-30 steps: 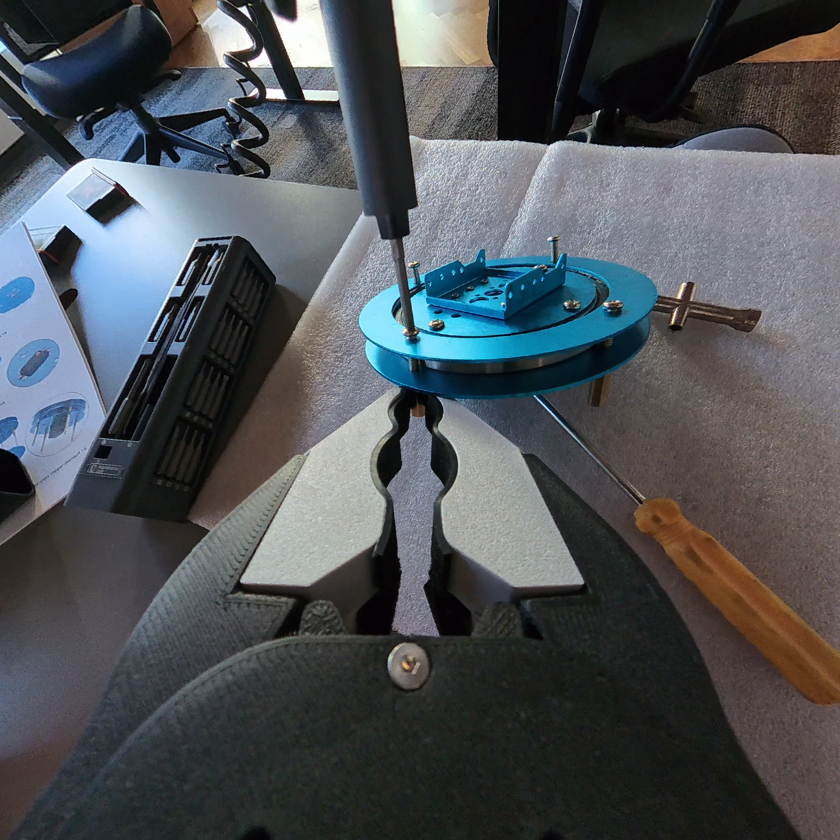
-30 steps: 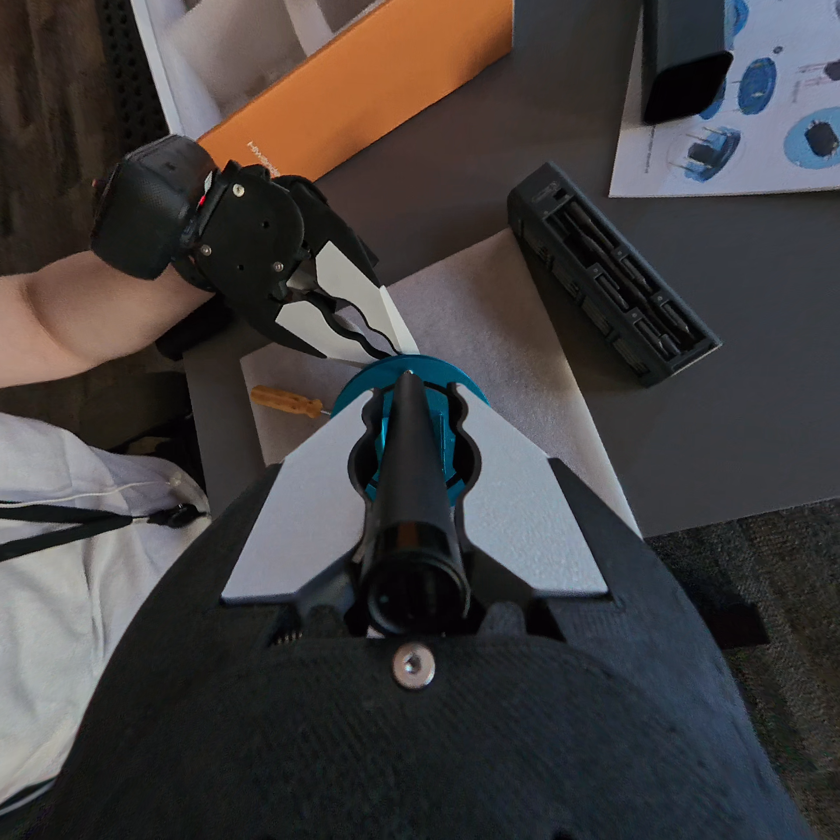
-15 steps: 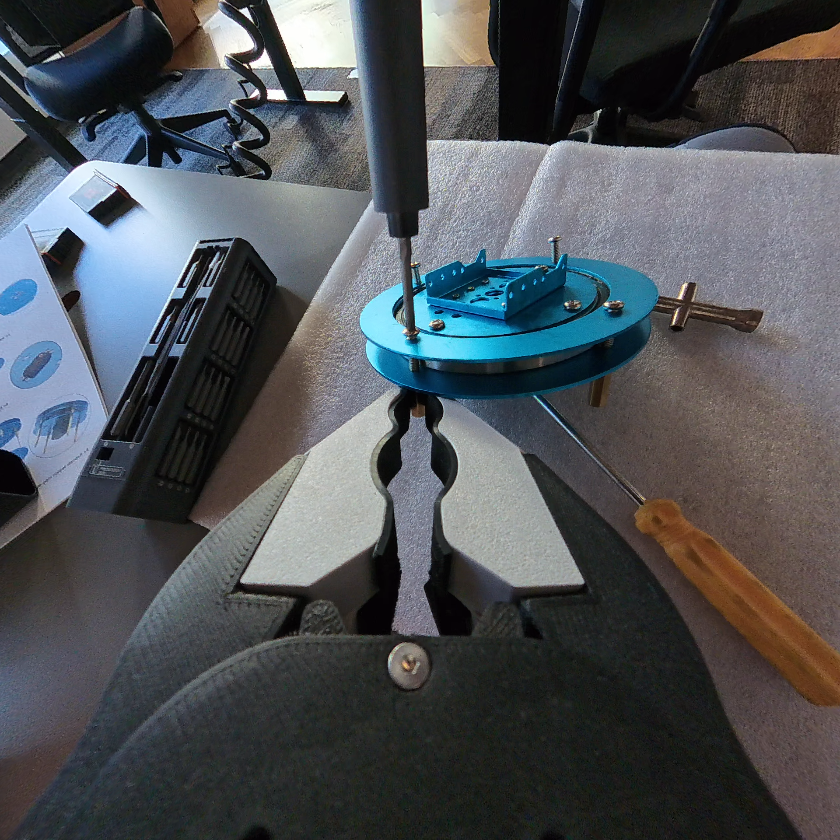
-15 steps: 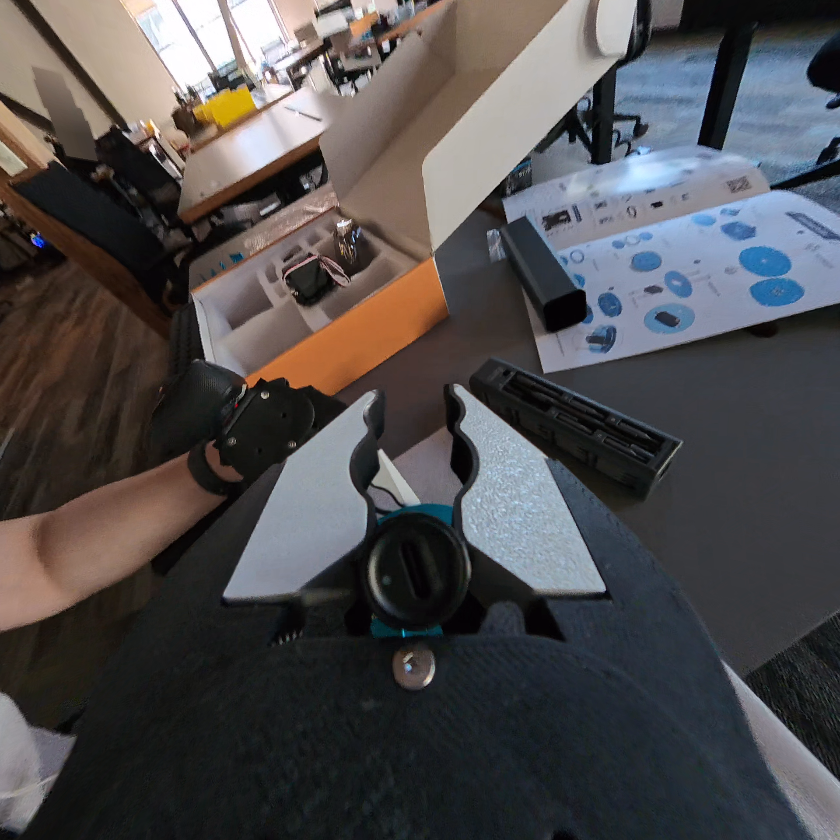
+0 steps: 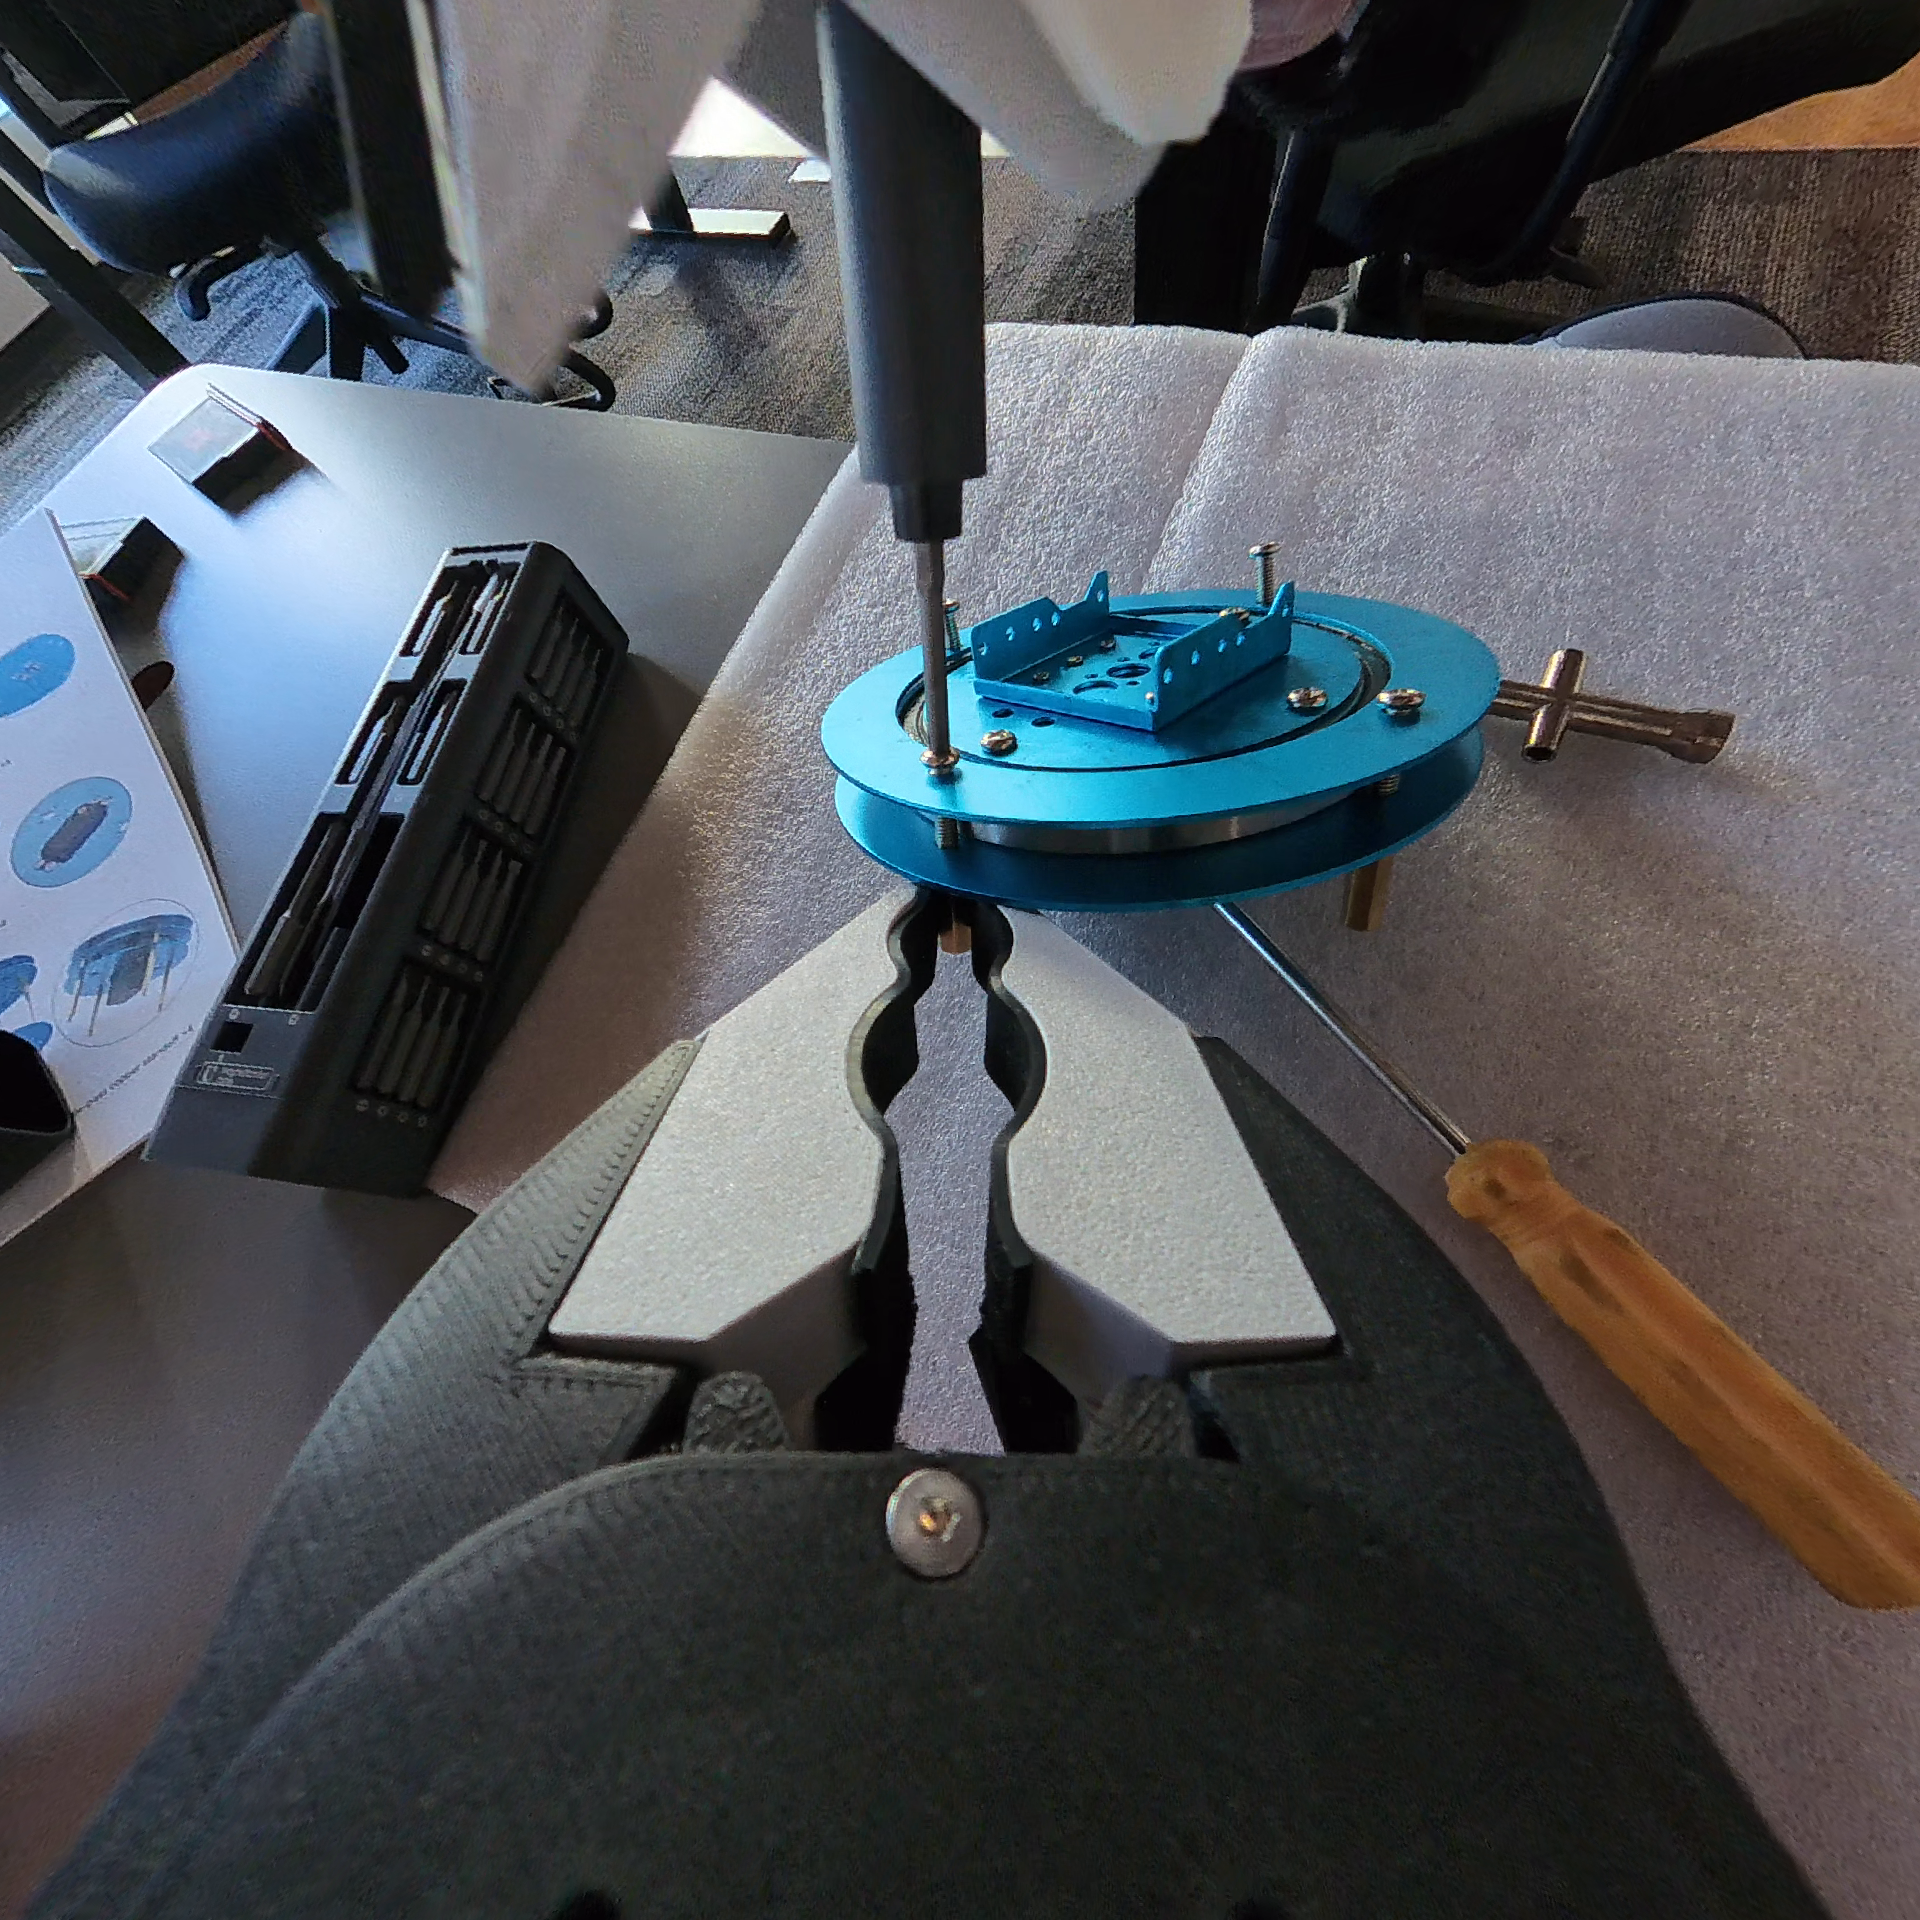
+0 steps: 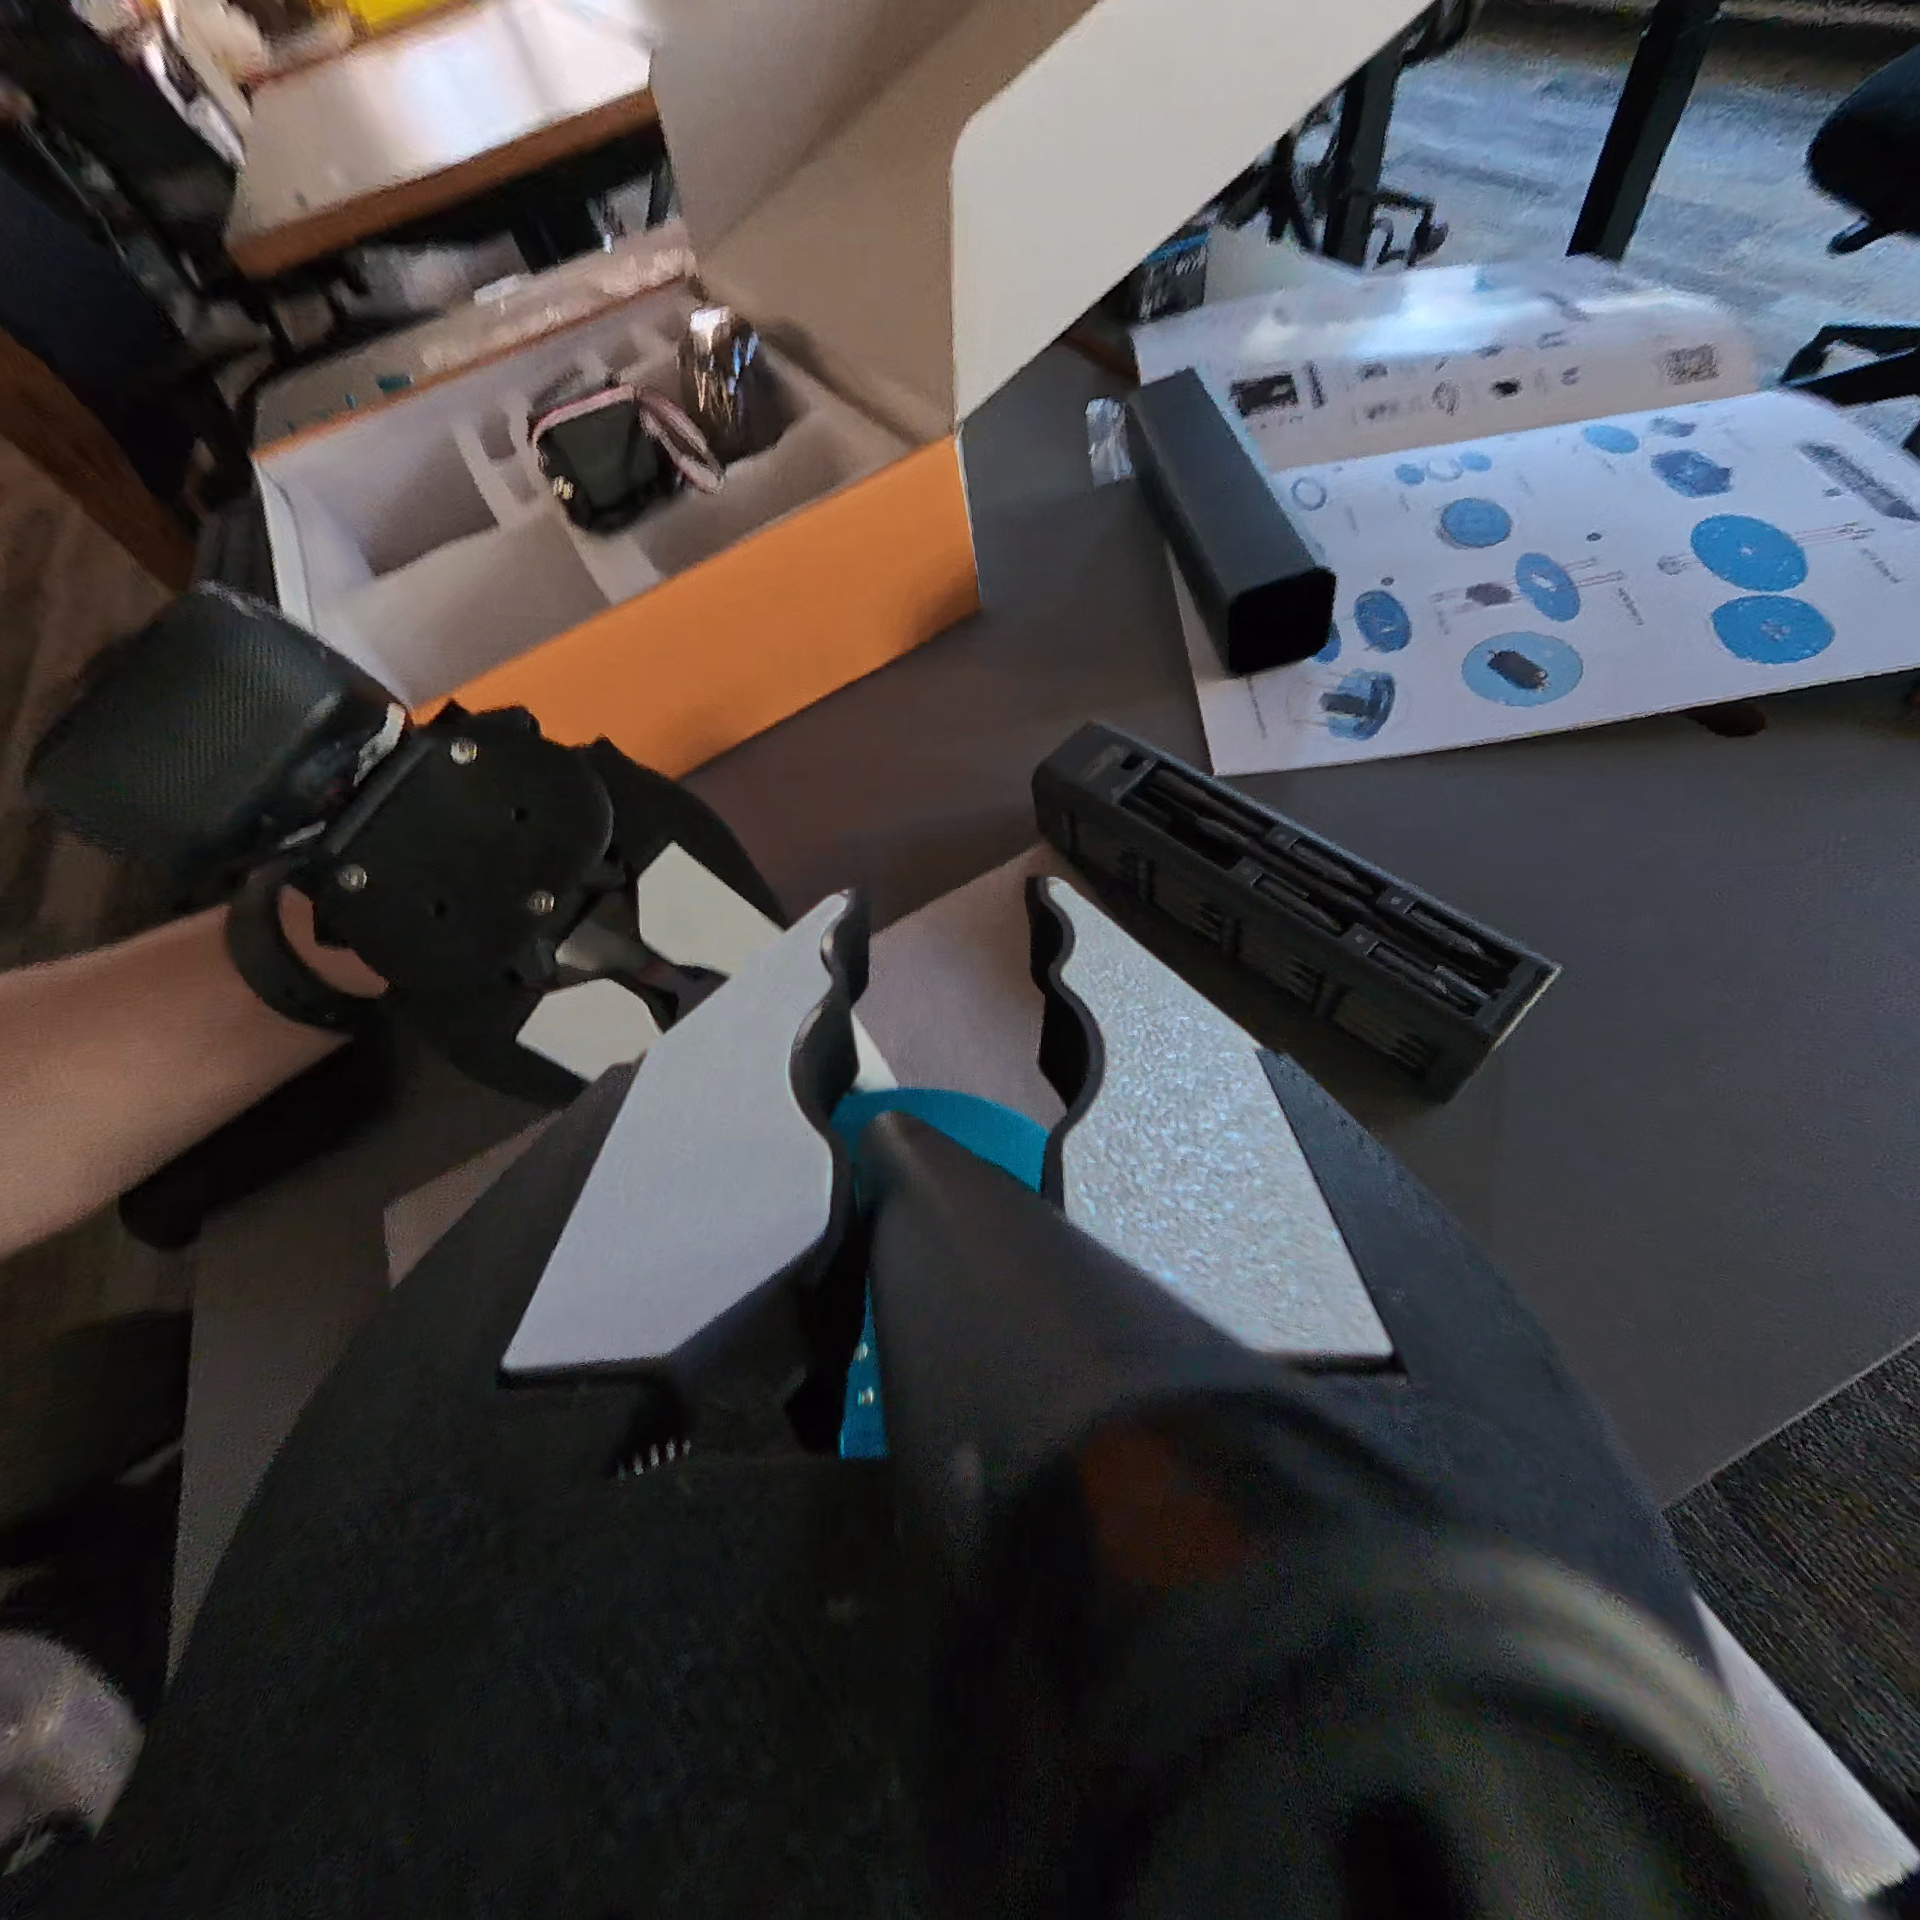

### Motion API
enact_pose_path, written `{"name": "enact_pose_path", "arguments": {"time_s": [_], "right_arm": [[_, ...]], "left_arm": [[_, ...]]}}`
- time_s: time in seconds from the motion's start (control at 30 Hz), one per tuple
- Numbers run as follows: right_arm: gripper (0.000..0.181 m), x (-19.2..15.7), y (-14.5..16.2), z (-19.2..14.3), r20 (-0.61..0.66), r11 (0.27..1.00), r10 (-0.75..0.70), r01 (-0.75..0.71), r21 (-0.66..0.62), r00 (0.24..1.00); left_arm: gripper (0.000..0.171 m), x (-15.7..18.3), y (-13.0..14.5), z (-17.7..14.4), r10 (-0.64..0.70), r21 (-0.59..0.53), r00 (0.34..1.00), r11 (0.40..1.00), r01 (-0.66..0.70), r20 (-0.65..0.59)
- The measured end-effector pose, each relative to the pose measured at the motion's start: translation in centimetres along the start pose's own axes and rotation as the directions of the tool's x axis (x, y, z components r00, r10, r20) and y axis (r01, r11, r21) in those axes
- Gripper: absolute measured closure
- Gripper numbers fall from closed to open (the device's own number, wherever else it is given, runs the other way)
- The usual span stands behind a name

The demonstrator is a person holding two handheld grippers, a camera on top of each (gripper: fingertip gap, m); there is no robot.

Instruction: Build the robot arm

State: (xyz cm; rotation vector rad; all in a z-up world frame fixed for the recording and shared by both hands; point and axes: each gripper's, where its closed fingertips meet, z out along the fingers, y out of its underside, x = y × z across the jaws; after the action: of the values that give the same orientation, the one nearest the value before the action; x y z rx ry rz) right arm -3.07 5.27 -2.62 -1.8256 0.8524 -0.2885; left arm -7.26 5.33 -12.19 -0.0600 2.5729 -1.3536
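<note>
the dark grey screwdriver (image 5: pixel 914 260) stands nearly upright, long axis vertical, its thin bit pointing down onto a screw (image 5: pixel 943 761) at the near-left rim of the blue disc assembly (image 5: pixel 1153 769), which sits straight ahead of the left gripper (image 5: pixel 951 935) on white foam padding (image 5: pixel 1558 520). the left gripper's jaws are drawn in to a narrow gap and pinch a small brass standoff (image 5: pixel 954 932) under the disc's near edge. it reaches in low and level, with a forearm (image 6: pixel 125 1060) behind it in the right wrist view. the right gripper (image 6: pixel 945 935) looks down from above the disc, tilted forward; its jaws stand wide at the tips, and the blurred screwdriver handle (image 6: pixel 1091 1351) lies low between them, though whether they clamp it i cannot tell. a black bit case (image 5: pixel 416 862) lies left of the left gripper, a wooden-handled screwdriver (image 5: pixel 1662 1351) to its right, and a metal cross wrench (image 5: pixel 1600 722) beyond the disc's right side.
</note>
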Motion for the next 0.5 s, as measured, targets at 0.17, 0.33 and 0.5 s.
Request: {"name": "enact_pose_path", "arguments": {"time_s": [0.17, 0.33, 0.5], "right_arm": [[0.148, -1.5, 3.0, -0.3, 0.103, 0.958, 0.005, 0.025, -0.284, 0.995], [0.149, -1.9, 4.0, -1.4, 0.152, 0.914, -0.046, 0.103, -0.393, 0.987], [0.149, -1.6, 3.9, -2.5, 0.169, 0.897, -0.068, 0.134, -0.421, 0.983]], "left_arm": [[0.167, 0.0, 0.0, 0.0, -0.002, 0.001, 1.000, 1.000, 0.002, -0.003], [0.167, 0.1, 0.0, 0.0, -0.004, 0.000, 1.000, 1.000, 0.004, -0.006], [0.167, 0.1, 0.0, -0.1, -0.005, 0.000, 1.000, 1.000, 0.005, -0.007]]}}
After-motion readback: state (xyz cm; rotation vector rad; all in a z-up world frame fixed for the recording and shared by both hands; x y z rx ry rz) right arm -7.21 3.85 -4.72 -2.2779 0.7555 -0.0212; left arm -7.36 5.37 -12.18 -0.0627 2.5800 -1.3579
